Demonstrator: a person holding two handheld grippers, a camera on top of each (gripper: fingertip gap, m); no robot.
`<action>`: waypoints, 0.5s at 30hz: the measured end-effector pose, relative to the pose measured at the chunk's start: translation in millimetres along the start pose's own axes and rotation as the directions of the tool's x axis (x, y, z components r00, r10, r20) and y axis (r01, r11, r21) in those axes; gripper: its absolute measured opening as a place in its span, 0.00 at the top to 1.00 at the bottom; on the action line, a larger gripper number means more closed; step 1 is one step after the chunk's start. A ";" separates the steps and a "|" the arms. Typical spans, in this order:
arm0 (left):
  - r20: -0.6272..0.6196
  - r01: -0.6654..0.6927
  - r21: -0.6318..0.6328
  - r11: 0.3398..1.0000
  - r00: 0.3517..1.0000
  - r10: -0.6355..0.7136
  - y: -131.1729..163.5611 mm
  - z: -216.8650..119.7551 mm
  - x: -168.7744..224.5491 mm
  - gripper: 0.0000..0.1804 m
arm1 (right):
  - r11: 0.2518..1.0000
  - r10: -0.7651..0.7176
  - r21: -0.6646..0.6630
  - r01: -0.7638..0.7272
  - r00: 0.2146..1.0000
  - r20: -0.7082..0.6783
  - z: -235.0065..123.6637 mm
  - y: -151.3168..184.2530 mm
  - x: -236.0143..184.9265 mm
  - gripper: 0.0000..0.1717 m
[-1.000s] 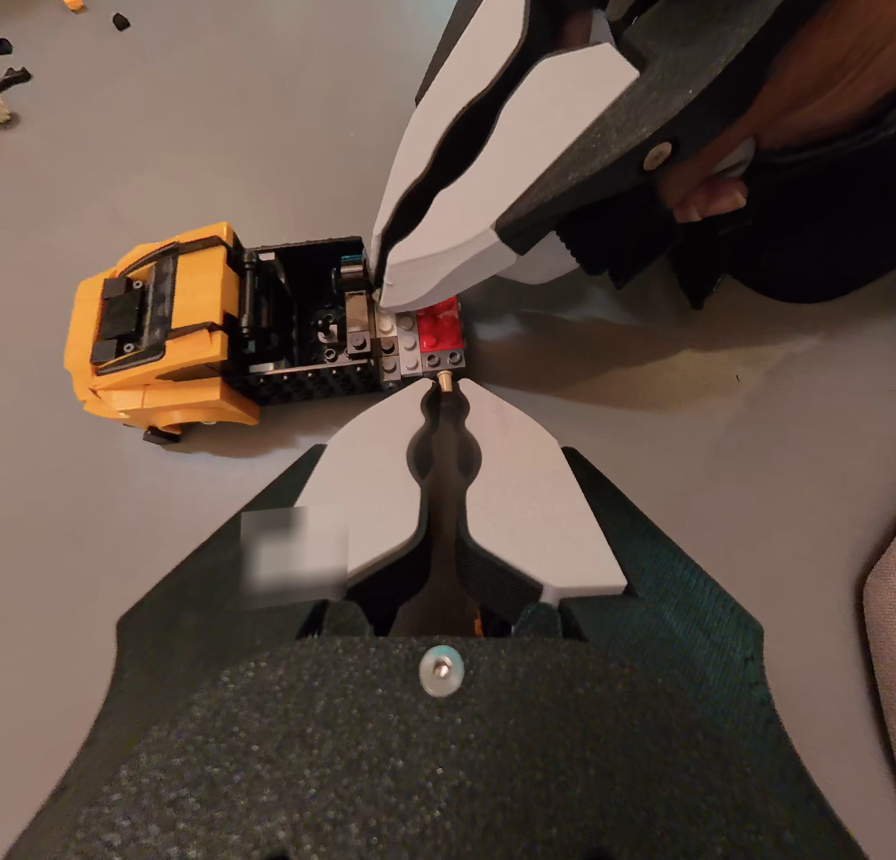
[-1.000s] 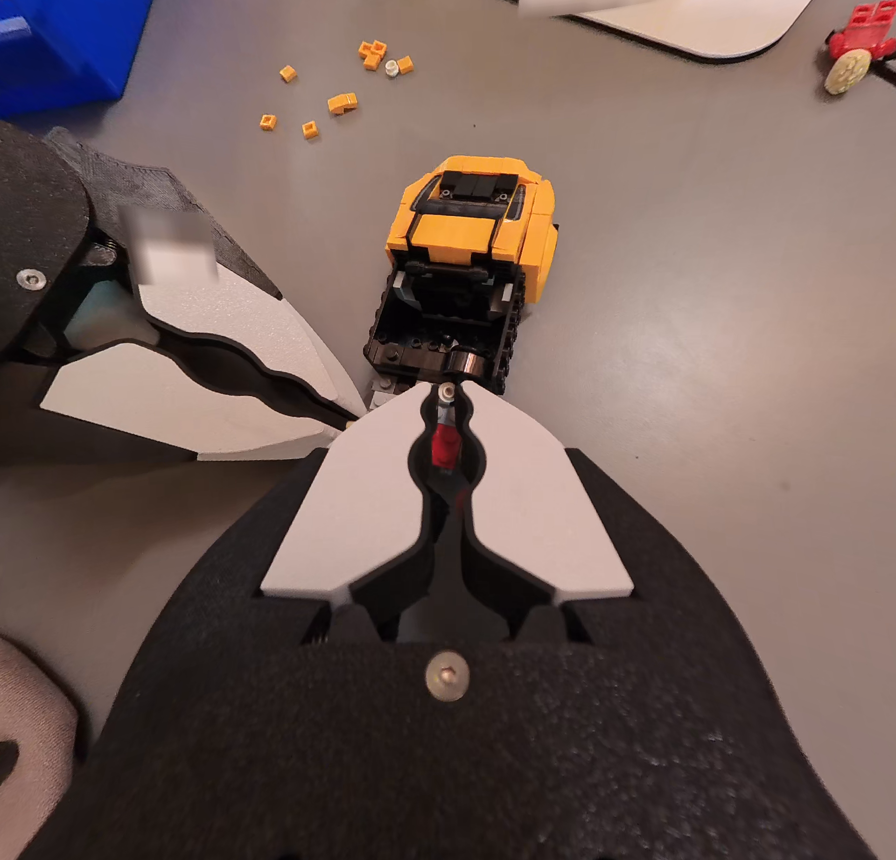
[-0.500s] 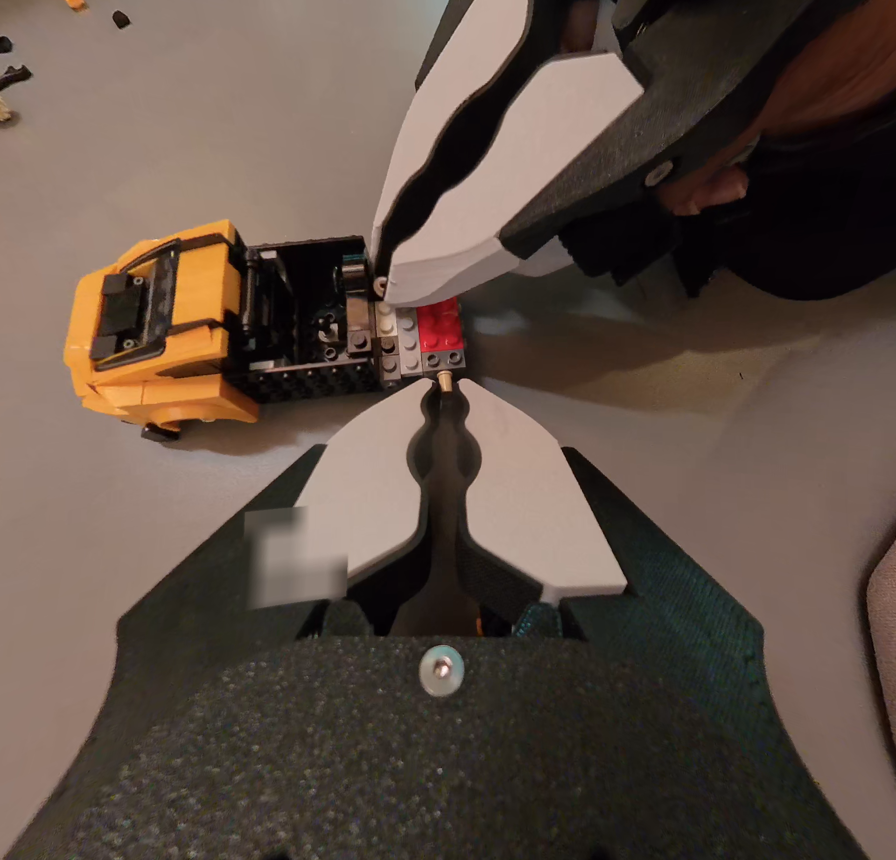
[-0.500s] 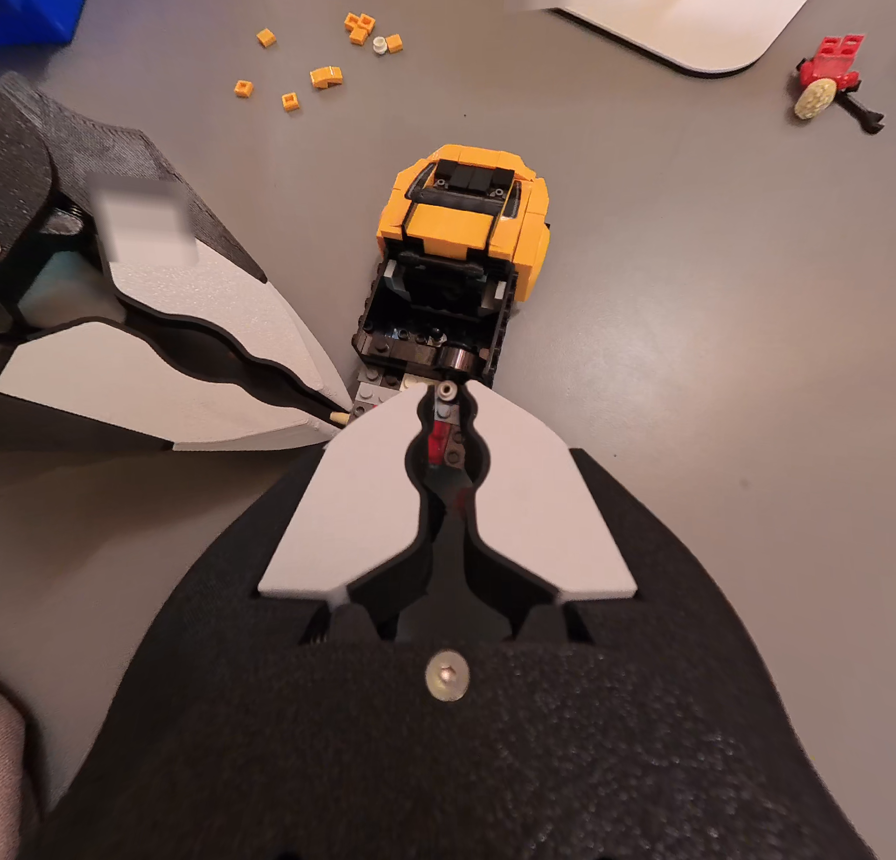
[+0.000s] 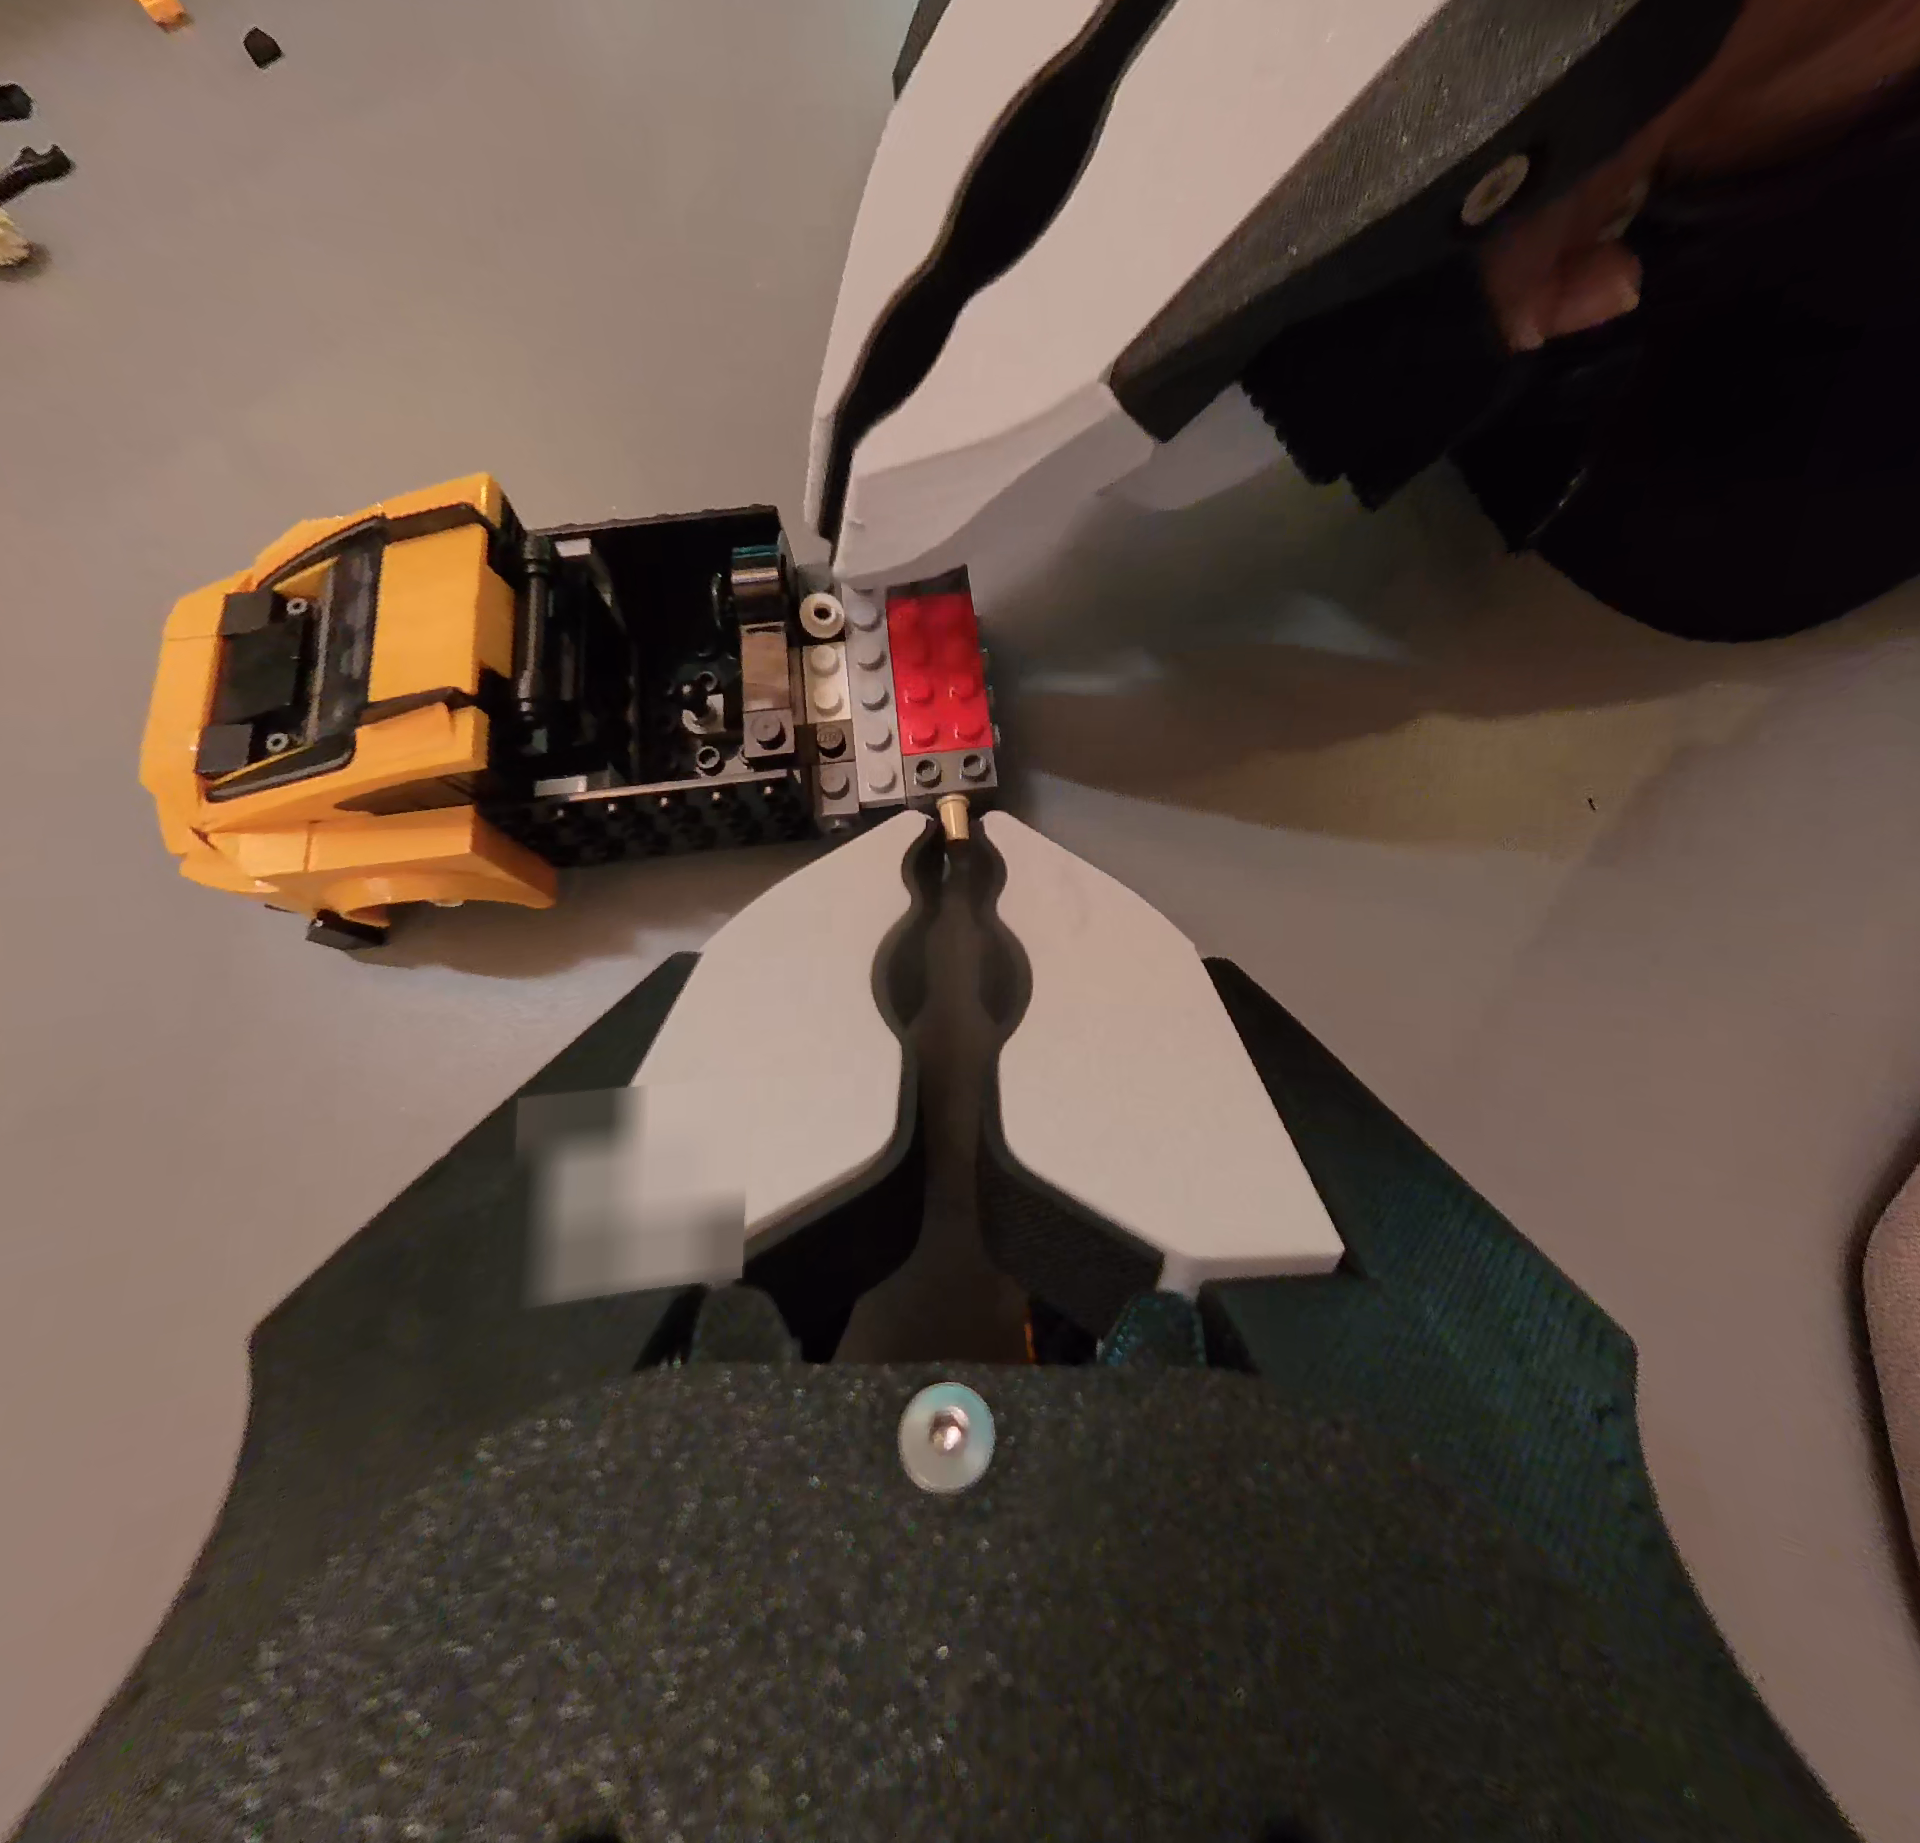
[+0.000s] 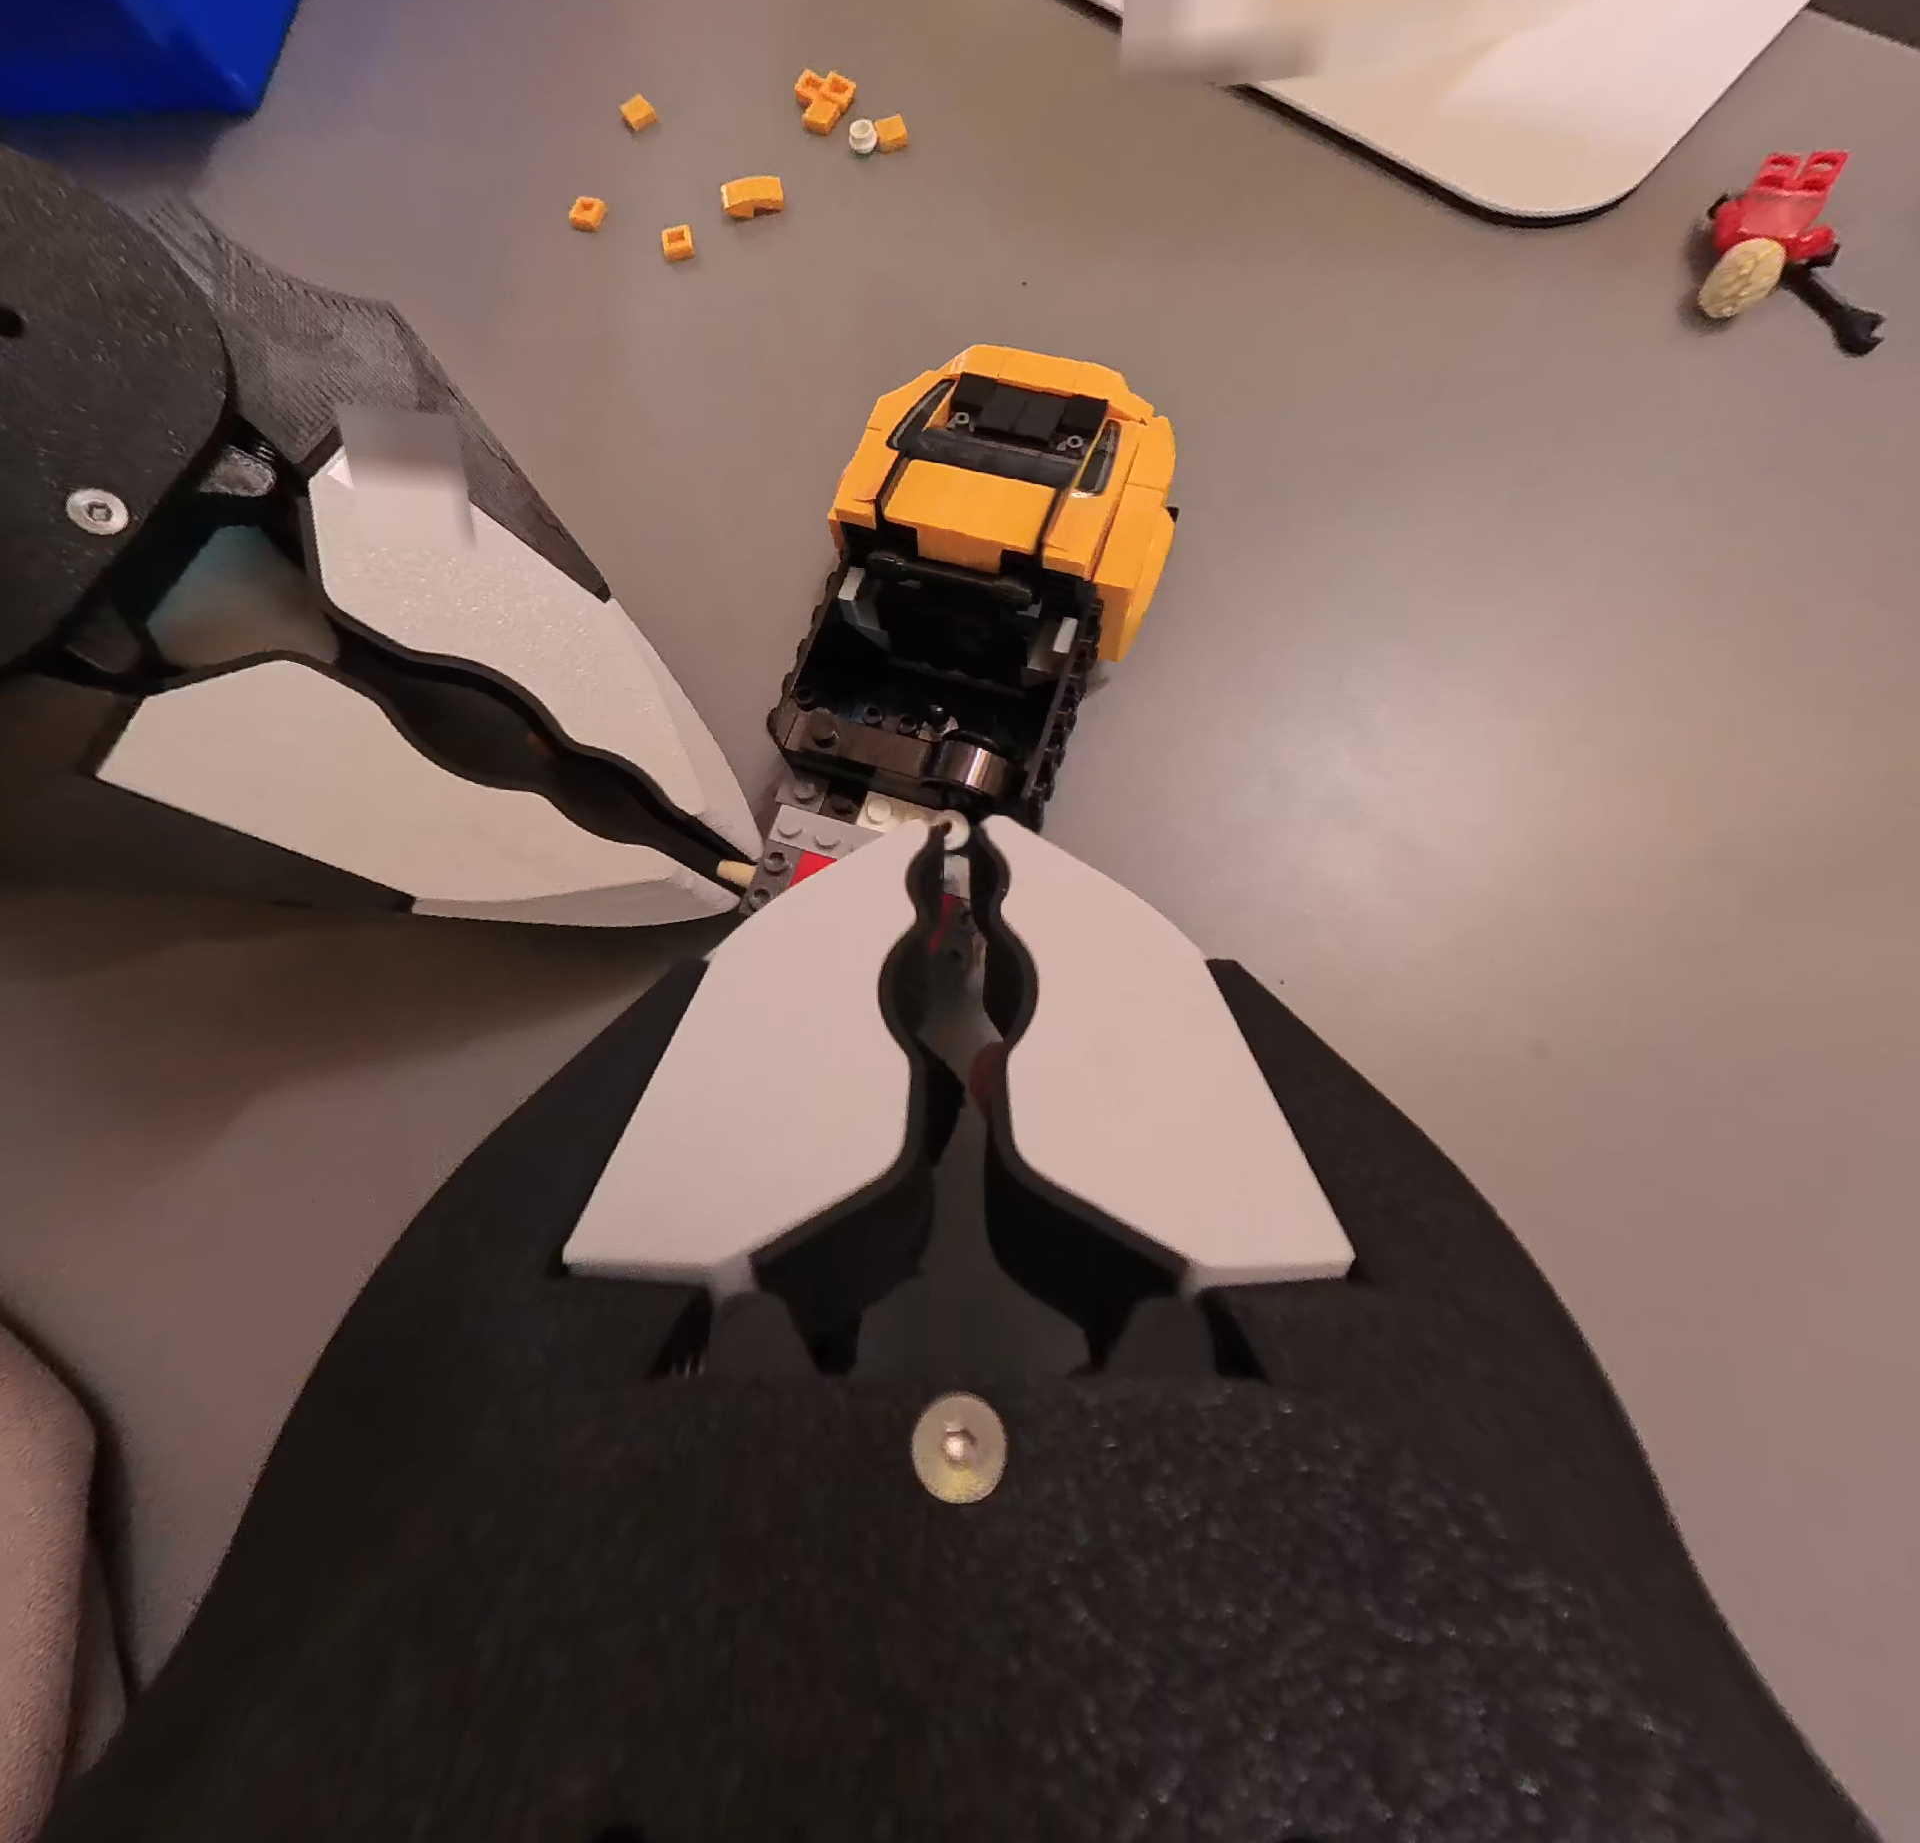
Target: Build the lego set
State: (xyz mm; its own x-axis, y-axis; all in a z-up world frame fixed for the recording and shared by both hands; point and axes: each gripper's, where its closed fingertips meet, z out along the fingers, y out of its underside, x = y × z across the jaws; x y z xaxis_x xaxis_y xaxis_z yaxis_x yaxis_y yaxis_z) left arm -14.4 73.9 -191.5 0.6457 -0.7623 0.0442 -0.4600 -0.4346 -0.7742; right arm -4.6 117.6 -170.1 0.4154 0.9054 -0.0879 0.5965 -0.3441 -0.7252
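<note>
A yellow and black brick car (image 5: 343, 671) lies on the grey table, with grey, white and red bricks (image 5: 935, 671) at its open rear end. My left gripper (image 5: 951, 837) is shut on a tan pin (image 5: 954, 817) that sticks out of the dark grey brick at the rear side; the right wrist view shows the same pinch (image 6: 732, 871). My right gripper (image 6: 951, 837) has its tips closed just behind a small white round piece (image 5: 821, 614) that sits on the car's rear. In the left wrist view it (image 5: 831, 536) hovers just past that piece with nothing between its tips.
Several small orange bricks (image 6: 748, 195) lie beyond the car. A blue bin (image 6: 135, 6) is at the far left, a white mat (image 6: 1507, 79) at the far right. A red piece with a wheel (image 6: 1777, 224) lies to the right. A hand (image 5: 1558, 287) holds the right gripper. Tip to tip, the grippers are about 5 cm apart.
My right gripper's tips were on the white round piece, opened a little, drew back from it and came together again; the piece stays on the car. The left gripper keeps its pinch on the pin.
</note>
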 end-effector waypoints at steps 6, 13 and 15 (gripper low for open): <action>0.003 -0.002 0.000 1.000 1.000 0.002 -0.3 0.3 0.0 0.97 | 1.000 -0.020 -0.022 0.020 1.000 -0.011 9.3 1.6 -3.8 0.97; 0.007 0.000 -0.002 1.000 1.000 0.000 -0.5 1.8 -2.3 0.98 | 0.996 -0.042 -0.074 0.040 0.999 -0.021 12.8 2.3 0.8 0.98; 0.015 0.000 -0.003 1.000 1.000 0.000 -0.7 2.3 -4.7 0.98 | 0.994 -0.056 -0.096 0.054 0.998 -0.017 14.5 0.8 2.0 0.98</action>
State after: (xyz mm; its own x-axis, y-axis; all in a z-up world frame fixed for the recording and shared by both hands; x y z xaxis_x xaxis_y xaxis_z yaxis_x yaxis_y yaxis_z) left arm -15.7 78.9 -192.7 0.6550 -0.7548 0.0344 -0.4616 -0.4359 -0.7726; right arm -13.2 122.7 -180.8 0.3935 0.9186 -0.0355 0.6814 -0.3174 -0.6595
